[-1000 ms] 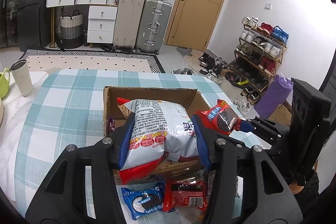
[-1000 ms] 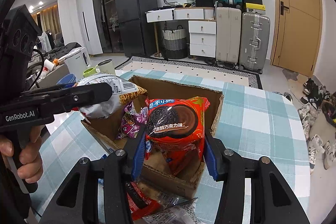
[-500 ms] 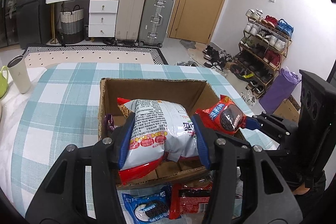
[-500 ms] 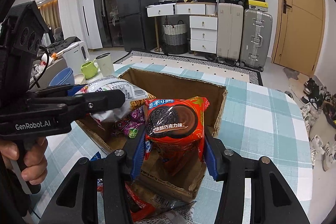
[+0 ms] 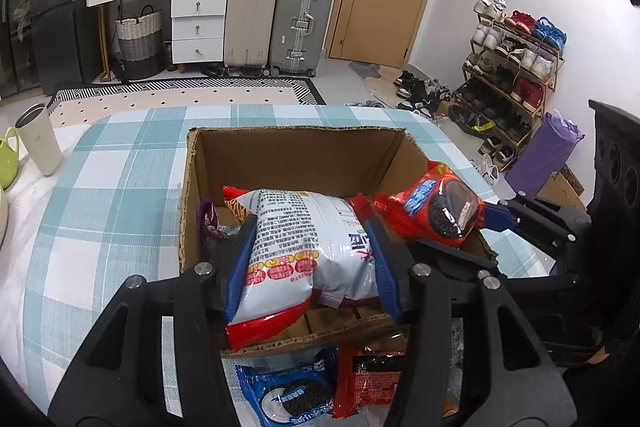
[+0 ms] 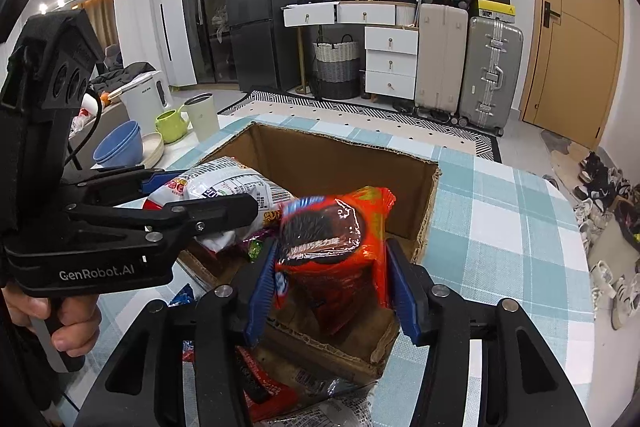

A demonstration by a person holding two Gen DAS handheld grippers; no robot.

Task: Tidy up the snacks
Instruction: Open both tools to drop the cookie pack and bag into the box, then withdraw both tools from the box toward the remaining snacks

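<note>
Red cookie packet (image 6: 334, 247) sits loose between my right tool (image 6: 332, 283), jaws just opening; left tool (image 5: 310, 267) grips white chip bag (image 5: 308, 247). Packet may catch cardboard box (image 5: 296, 155) rim.

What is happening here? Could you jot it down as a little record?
Left tongs: clamped on the white snack bag, over the cardboard box
Right tongs: jaws have just been opening; red cookie pack between them, blurred, above the box
Outside the box: blue cookie pack
Surface: checked tablecloth
</note>
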